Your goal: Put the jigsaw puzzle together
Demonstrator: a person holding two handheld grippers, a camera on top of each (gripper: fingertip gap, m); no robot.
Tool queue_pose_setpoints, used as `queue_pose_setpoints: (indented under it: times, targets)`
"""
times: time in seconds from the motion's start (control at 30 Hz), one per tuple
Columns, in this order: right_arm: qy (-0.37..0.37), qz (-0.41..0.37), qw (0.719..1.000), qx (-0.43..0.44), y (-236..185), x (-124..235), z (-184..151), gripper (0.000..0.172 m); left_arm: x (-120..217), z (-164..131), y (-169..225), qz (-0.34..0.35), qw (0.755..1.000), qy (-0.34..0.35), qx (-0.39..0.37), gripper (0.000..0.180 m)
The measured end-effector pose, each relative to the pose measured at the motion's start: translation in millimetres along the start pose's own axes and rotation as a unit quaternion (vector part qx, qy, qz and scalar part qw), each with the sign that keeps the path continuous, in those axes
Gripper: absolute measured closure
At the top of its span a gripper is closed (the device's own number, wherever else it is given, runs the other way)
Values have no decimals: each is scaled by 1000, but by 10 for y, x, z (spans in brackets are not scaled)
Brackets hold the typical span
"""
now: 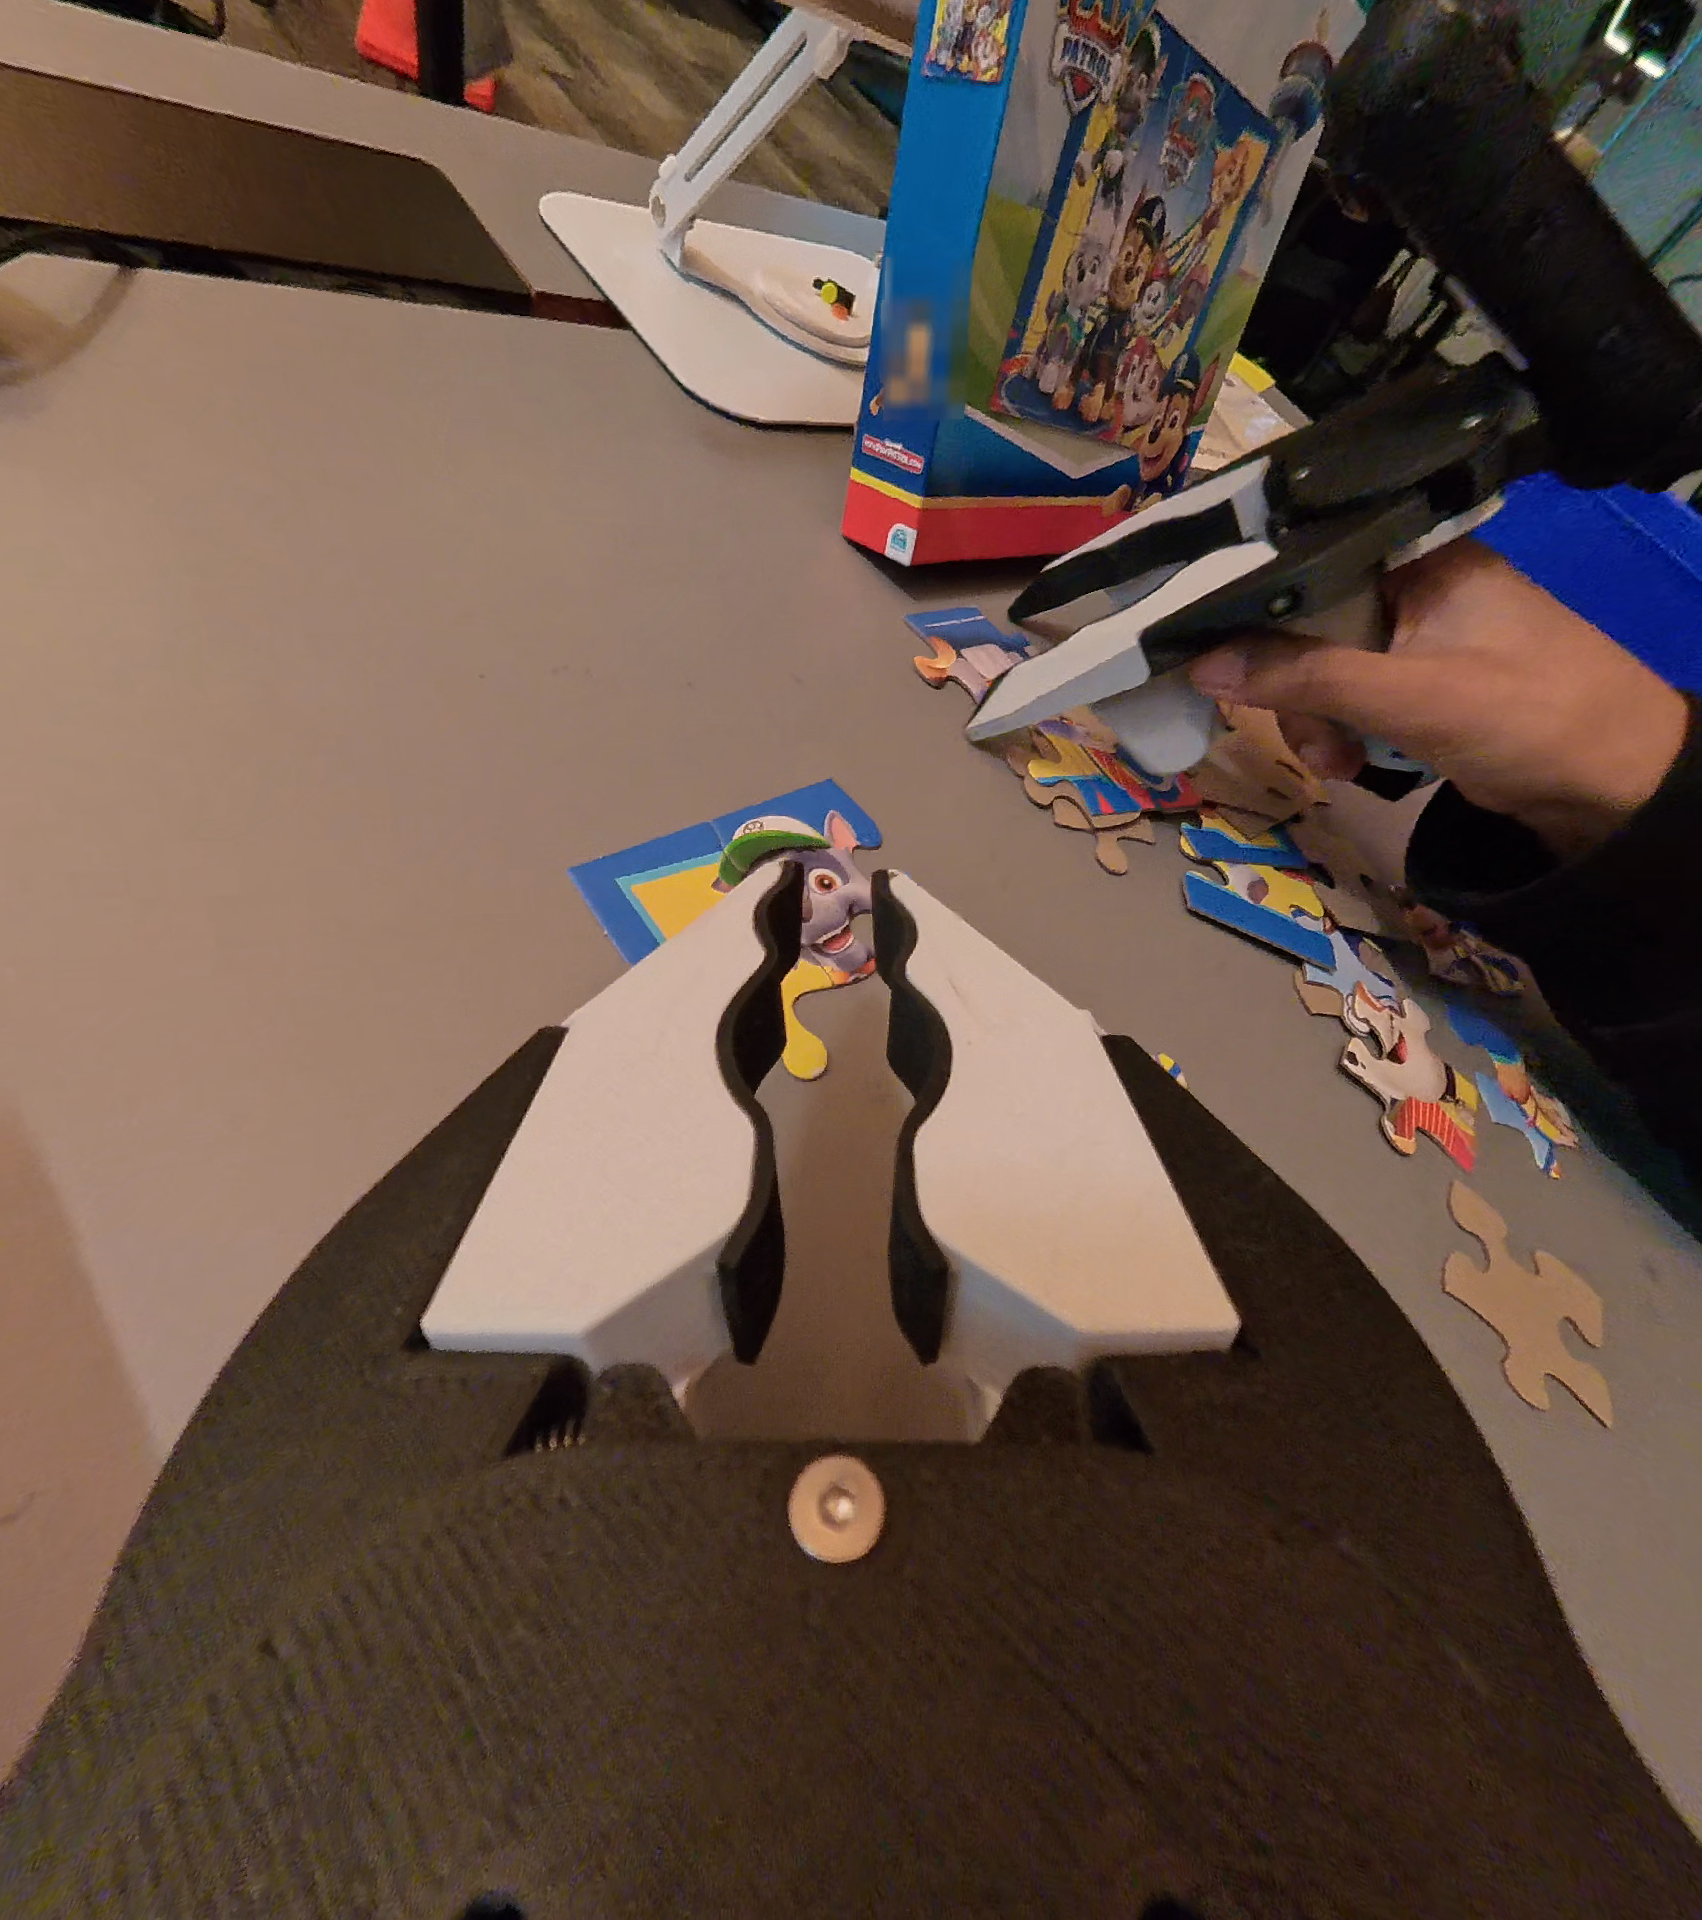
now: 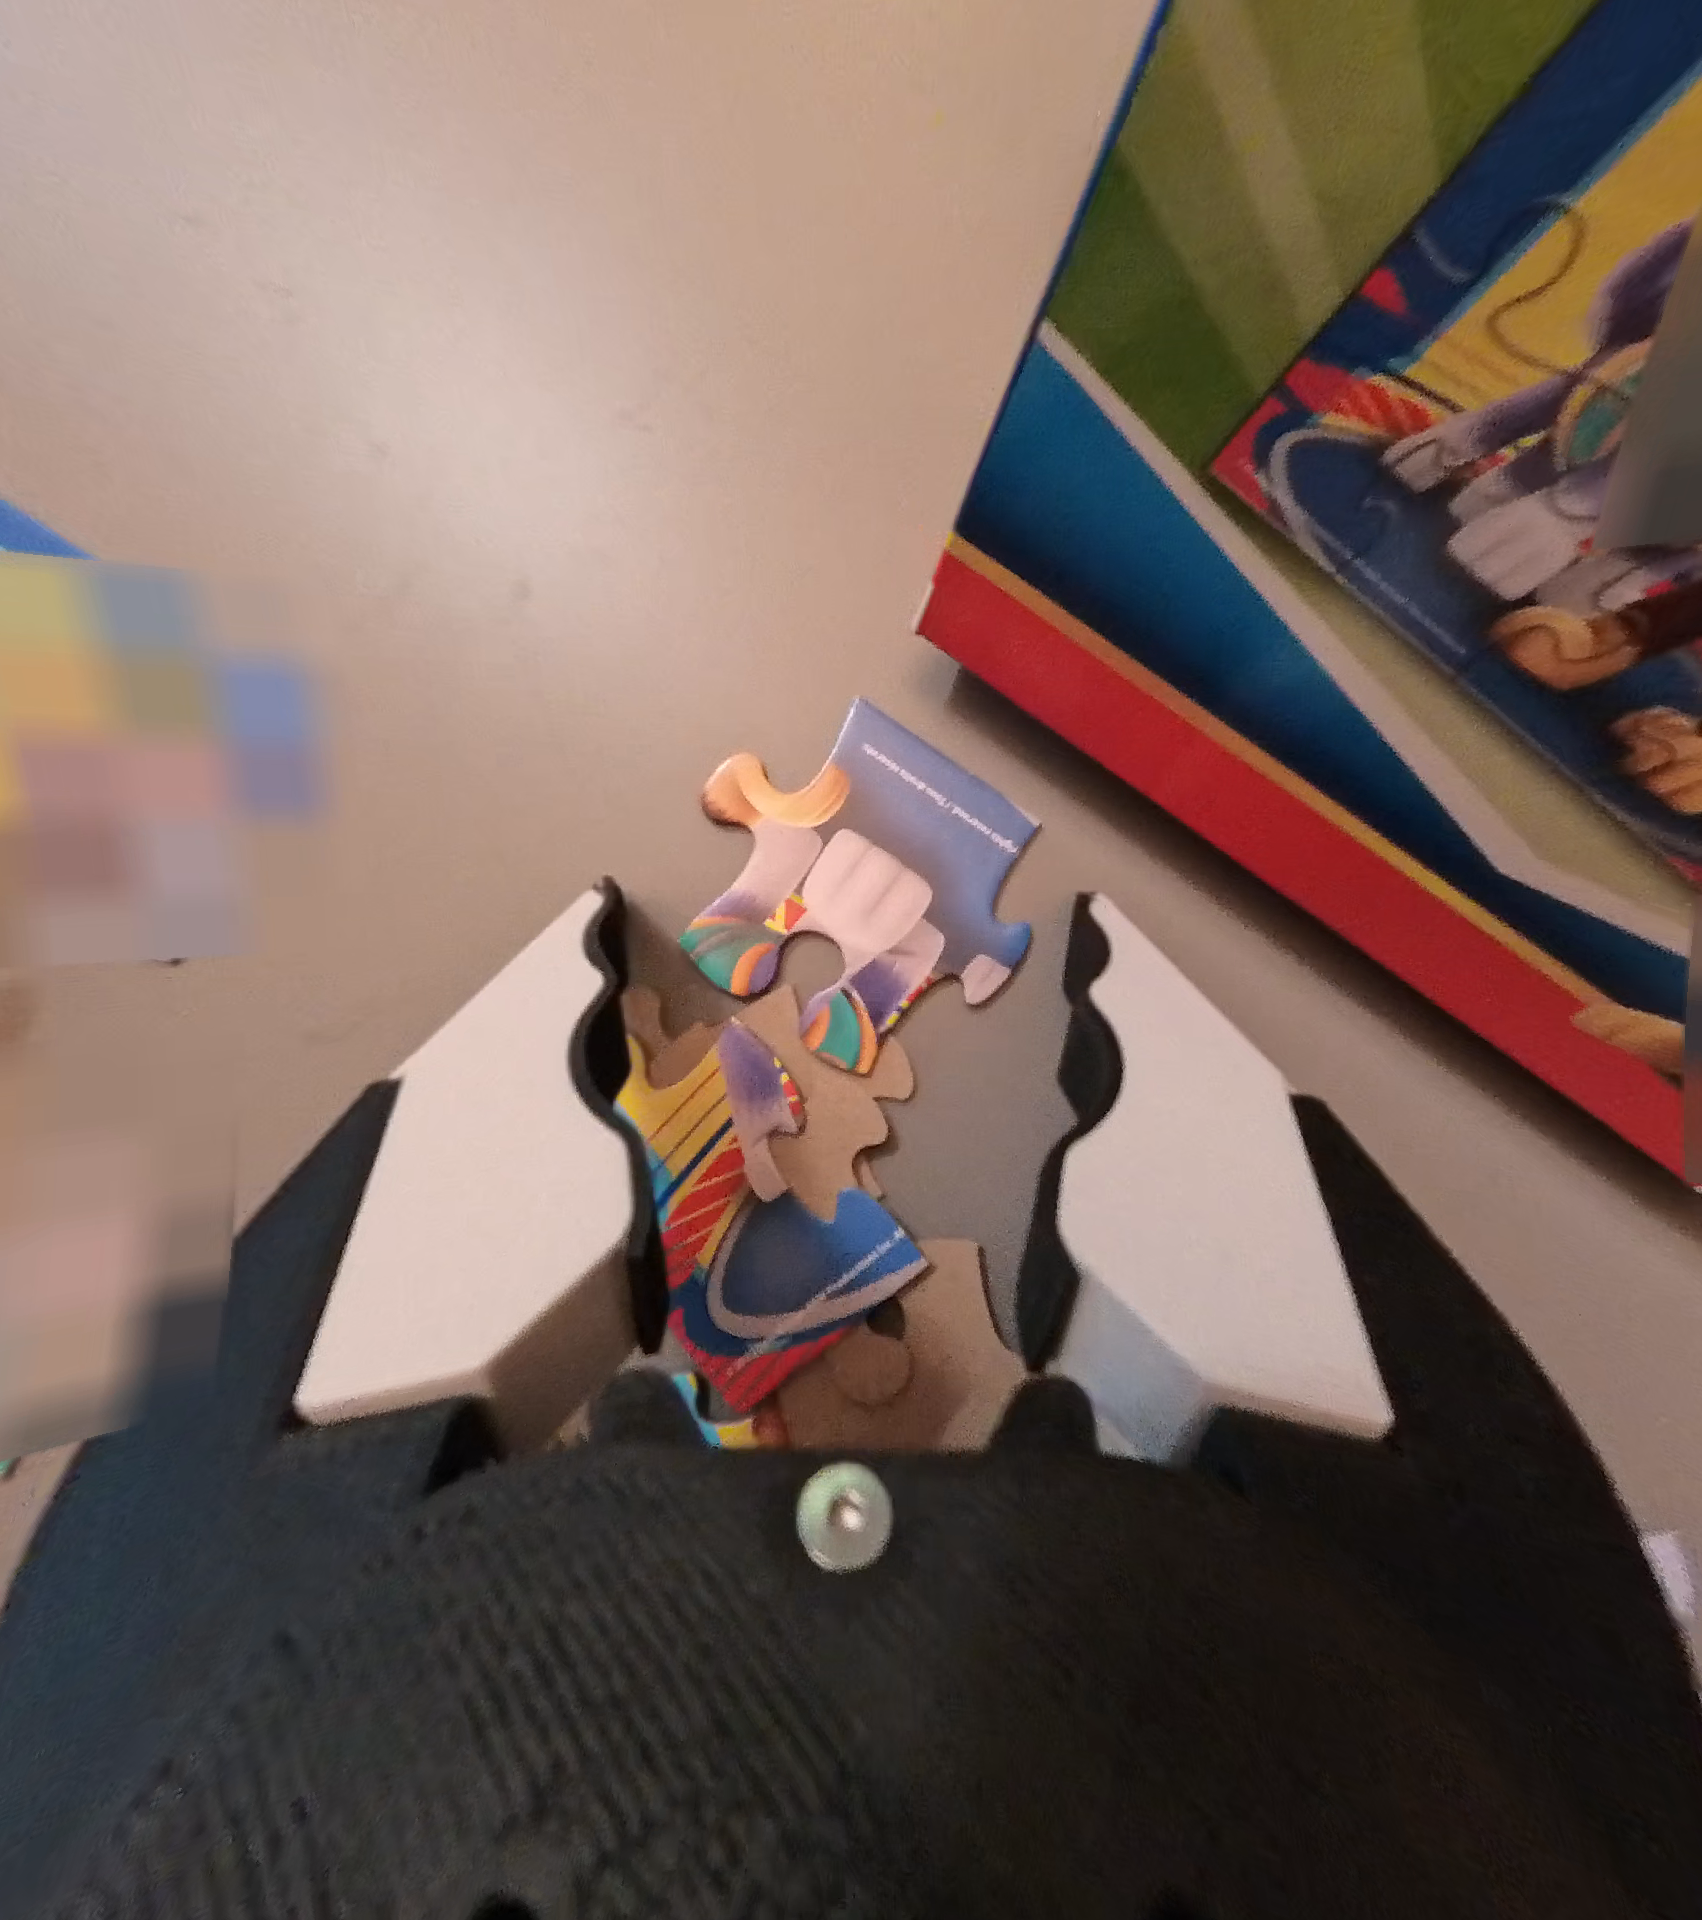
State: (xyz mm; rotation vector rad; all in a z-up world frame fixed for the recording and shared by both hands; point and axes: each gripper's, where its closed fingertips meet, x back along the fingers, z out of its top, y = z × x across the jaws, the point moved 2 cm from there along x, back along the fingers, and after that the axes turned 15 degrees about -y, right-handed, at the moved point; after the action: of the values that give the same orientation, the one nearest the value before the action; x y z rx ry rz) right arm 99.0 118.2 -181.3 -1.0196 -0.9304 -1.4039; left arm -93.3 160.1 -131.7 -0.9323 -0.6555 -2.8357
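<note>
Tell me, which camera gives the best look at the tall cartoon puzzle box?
The left wrist view: the puzzle box stands upright on the table, seen nearly whole beyond the right gripper. The right wrist view catches only its lower corner, close, tilted and partly blurred.

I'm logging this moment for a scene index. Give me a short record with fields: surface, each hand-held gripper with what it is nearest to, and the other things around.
surface: grey table
left hand-held gripper: jaws narrowly apart, nothing between them; over the joined puzzle pieces showing a cartoon dog
right hand-held gripper: jaws wide apart, holding nothing; above a pile of loose puzzle pieces, nearest a blue-edged piece
puzzle box: upright, behind the pile
lone piece: face down, apart from the pile
white stand: far side of the table
</note>
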Motion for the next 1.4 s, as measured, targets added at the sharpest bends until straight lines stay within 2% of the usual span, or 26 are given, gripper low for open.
queue_pose_setpoints:
  times: [0.13, 0.23, 0.37, 0.43, 0.47, 0.5, 0.57, 0.63, 0.83, 0.97, 1.13, 1.3, 1.33, 1.4]
  targets:
    - [16, -5, 1000, -1, -26, 5, -13, 95, 4, 16, 13, -2, 1000, 2, -3, 170]
    - [20, -2, 1000, 7, -60, 28, -43, 114, 13, 24, 11, -1, 1000, 5, -3, 170]
    - [20, 10, 1000, 21, -118, 59, -87, 116, 30, 32, 3, -2, 1000, 11, 0, 170]
    - [44, 24, 998, 30, -169, 144, -77, 116, 37, 38, 3, -3, 1000, 14, 1, 170]
    - [65, 29, 997, 38, -196, 221, -67, 128, 41, 40, 4, -4, 1000, 15, 1, 170]
    - [92, 32, 994, 49, -226, 320, -56, 154, 41, 42, 6, -4, 1000, 16, 1, 170]
    - [121, 33, 990, 65, -262, 491, -106, 150, 40, 44, 12, -6, 1000, 16, 0, 170]
    - [114, 31, 990, 75, -272, 579, -242, 143, 30, 42, 21, -8, 1000, 14, 0, 170]
    - [115, 50, 989, 74, -274, 755, -655, 138, -17, 22, 66, -11, 1000, 5, -8, 169]
    - [126, 20, 989, 75, -125, 811, -828, 133, -36, 12, 78, -10, 1000, 2, -8, 169]
    - [109, 33, 987, 113, -158, 640, -740, 118, -44, 19, 110, -20, 1000, 6, -5, 169]
    - [38, 12, 983, 177, -181, 290, -638, 99, -41, 11, 92, -14, 1000, 4, -7, 169]
    - [25, 19, 983, 181, -204, 252, -641, 99, -36, 13, 89, -14, 1000, 5, -7, 169]
    - [16, 40, 983, 179, -256, 250, -643, 111, -29, 18, 82, -15, 1000, 6, -6, 169]
